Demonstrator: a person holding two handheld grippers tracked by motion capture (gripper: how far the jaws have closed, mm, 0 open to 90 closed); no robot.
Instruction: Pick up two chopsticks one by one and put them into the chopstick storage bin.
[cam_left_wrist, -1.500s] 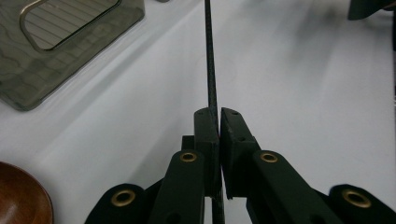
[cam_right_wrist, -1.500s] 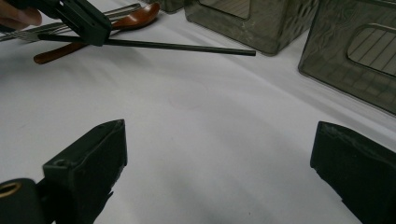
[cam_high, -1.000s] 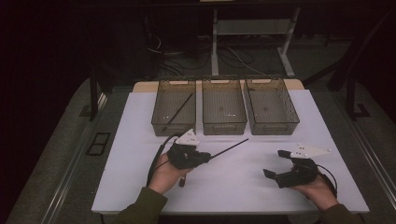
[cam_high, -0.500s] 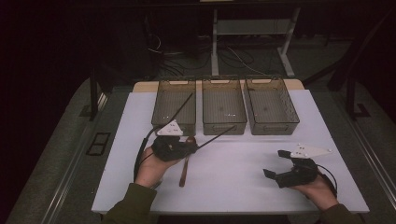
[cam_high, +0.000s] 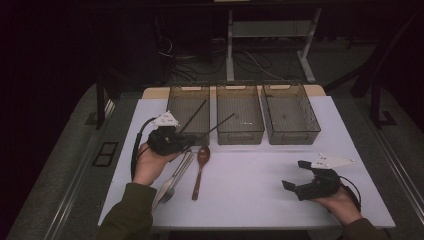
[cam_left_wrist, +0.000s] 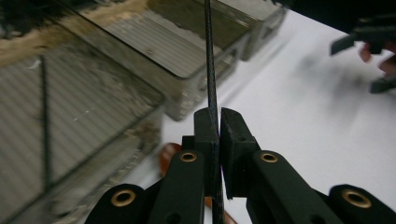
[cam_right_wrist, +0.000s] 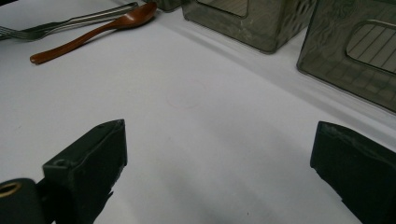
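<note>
Looks like a cutlery-sorting job, and it's early days. The left gripper, left of centre in the high view, has its jaws clenched on a thin black chopstick-like rod. In the left gripper view that rod runs straight up from between the two pads, pinched tight near one end. In the high view the long free end slants up and right over the front rim of the middle bin. My guess is it's headed for the left smoky translucent plastic bin, since a matching dark rod already leans inside that one. So one stick seems sorted and this one is mid-carry.

Left to do: a silver metal fork and a brown wooden spoon lie side by side on the white tabletop, just below the held rod, near the lower left of the frame. The middle bin and the right bin look empty as far as I can tell.

The right gripper sits low at the lower right, jaws spread wide with nothing between them, resting idle on the tabletop.

The rod itself is very slim, straight, matte black with a faint woven look, and it'll probably pivot easily in such a narrow pinch.
</note>
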